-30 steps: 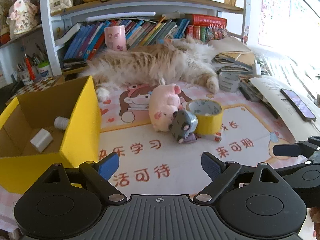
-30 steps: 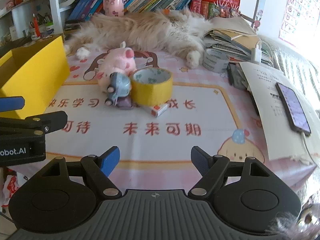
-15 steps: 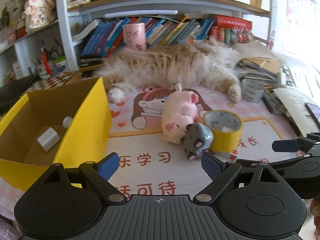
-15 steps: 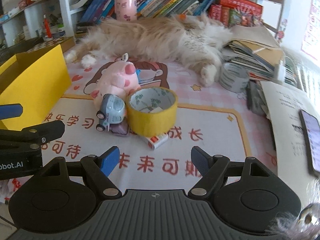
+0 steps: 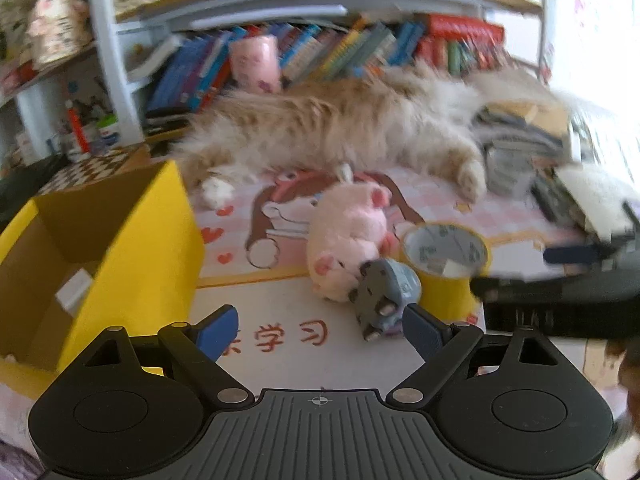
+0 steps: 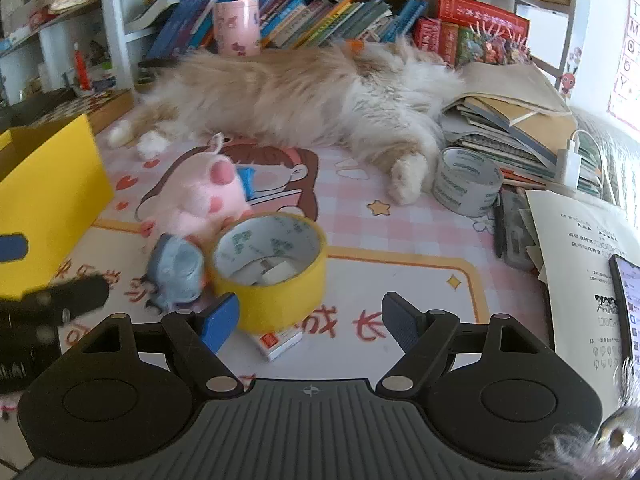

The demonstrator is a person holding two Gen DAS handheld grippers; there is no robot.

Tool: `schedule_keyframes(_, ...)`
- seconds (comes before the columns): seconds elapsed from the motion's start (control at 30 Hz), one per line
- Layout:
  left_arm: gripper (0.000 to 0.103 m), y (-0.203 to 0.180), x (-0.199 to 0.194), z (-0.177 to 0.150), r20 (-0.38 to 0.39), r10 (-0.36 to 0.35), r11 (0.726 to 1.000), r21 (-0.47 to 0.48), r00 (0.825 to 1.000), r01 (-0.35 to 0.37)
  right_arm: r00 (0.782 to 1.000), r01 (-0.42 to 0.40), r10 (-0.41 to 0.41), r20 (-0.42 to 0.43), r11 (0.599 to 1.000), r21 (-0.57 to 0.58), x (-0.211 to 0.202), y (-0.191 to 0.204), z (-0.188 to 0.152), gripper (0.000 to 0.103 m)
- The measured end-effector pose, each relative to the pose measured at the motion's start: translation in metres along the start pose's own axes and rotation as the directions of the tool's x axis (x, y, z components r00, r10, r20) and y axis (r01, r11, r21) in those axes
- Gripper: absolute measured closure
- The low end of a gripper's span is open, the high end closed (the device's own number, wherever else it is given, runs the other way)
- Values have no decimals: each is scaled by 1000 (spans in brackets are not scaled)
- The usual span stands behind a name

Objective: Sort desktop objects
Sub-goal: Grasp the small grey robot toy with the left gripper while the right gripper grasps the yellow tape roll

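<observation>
1. Both grippers, left (image 5: 318, 326) and right (image 6: 310, 318), hang with jaws apart, empty.
2. One yellow tape roll (image 6: 269, 266), one pink plush pig (image 6: 204, 200) and one grey toy car (image 6: 176, 270) cluster on the desk mat (image 6: 400, 276).

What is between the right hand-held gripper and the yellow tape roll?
Nothing visible. The right hand-held gripper is open, and the yellow tape roll sits just ahead, near its left finger. A small white box lies at the roll's base, a toy car beside it.

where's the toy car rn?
The toy car sits on the desk mat, left of centre in the right wrist view, against the yellow tape roll and in front of the pink plush pig.
</observation>
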State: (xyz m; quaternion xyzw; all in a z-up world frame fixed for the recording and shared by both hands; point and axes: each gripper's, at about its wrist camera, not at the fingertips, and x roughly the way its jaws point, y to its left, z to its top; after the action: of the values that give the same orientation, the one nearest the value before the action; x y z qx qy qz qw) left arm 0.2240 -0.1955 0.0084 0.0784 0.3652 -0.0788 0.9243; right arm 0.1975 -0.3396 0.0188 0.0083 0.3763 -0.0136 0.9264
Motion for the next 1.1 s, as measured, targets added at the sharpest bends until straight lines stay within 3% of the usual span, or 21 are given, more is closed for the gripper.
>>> schedule_keyframes(0.13, 11, -13, 12, 0, 1, -48, 997, 58, 999, 48, 1000, -1, 1, 12, 1000, 22, 4, -9, 5, 26)
schedule_keyframes(0.3, 13, -25, 32, 2, 14, -47, 994, 102, 999, 46, 1000, 9, -9, 7, 1000, 22, 3, -15, 4, 26)
schedule_keyframes(0.37, 18, -29, 40, 3, 6, -64, 992, 110, 998, 63, 1000, 9, -9, 2, 1000, 20, 2, -17, 4, 26)
schedule_keyframes(0.47, 27, -37, 47, 1, 17, -77, 987, 140, 997, 74, 1000, 3, -3, 3, 1000, 14, 1, -17, 3, 26)
schedule_keyframes(0.6, 60, -37, 56, -1, 17, -78, 986, 147, 997, 75, 1000, -16, 16, 1, 1000, 3, 2, -16, 3, 26)
schedule_keyframes(0.77, 61, -22, 50, -1, 9, -104, 991, 82, 995, 103, 998, -55, 55, -13, 998, -9, 7, -11, 8, 25)
schedule_keyframes(1.1, 61, 26, 2, -6, 54, -69, 994, -78, 996, 73, 990, -136, 133, -40, 988, -78, 40, 7, 25, 14)
